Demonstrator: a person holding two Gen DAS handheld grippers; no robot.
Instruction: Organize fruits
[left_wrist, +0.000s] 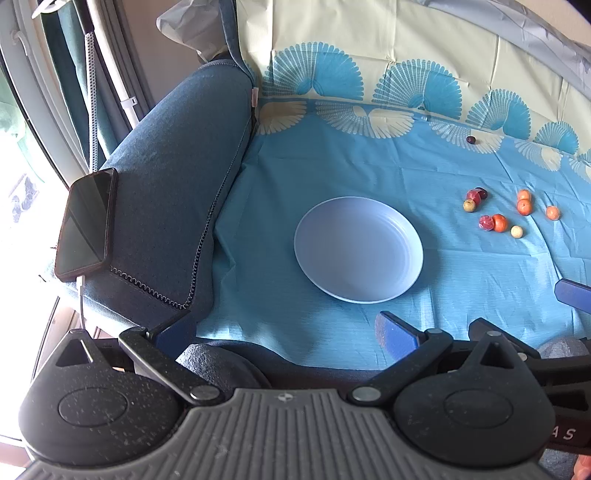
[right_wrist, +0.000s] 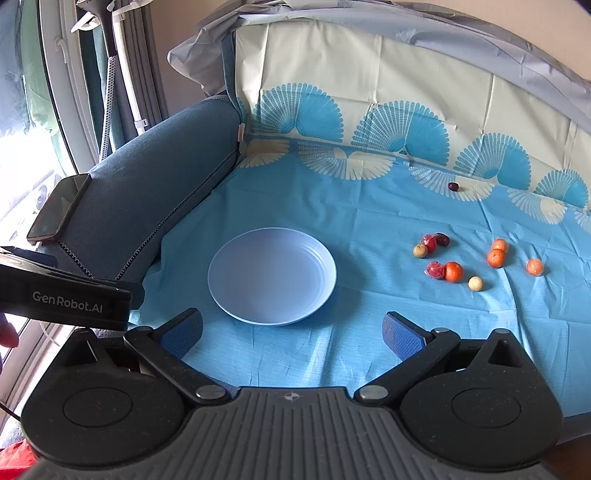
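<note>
A pale blue plate (left_wrist: 358, 218) (right_wrist: 273, 240) lies empty on a blue cloth. To its right lie several small fruits: orange ones (right_wrist: 453, 271) (left_wrist: 499, 223), red ones (right_wrist: 434, 269) (left_wrist: 486, 222), pale yellow ones (right_wrist: 475, 283) (left_wrist: 516, 231), and a dark one (right_wrist: 453, 186) (left_wrist: 470, 140) farther back. My left gripper (left_wrist: 284, 332) is open and empty, near the cloth's front edge, left of the plate. My right gripper (right_wrist: 291, 332) is open and empty, just in front of the plate.
A blue sofa armrest (left_wrist: 173, 184) (right_wrist: 155, 177) stands at the left with a black phone (left_wrist: 86, 221) (right_wrist: 59, 206) on charge on it. The cloth (right_wrist: 369, 206) covers the seat and backrest. The left gripper's body (right_wrist: 66, 299) shows at the right wrist view's left edge.
</note>
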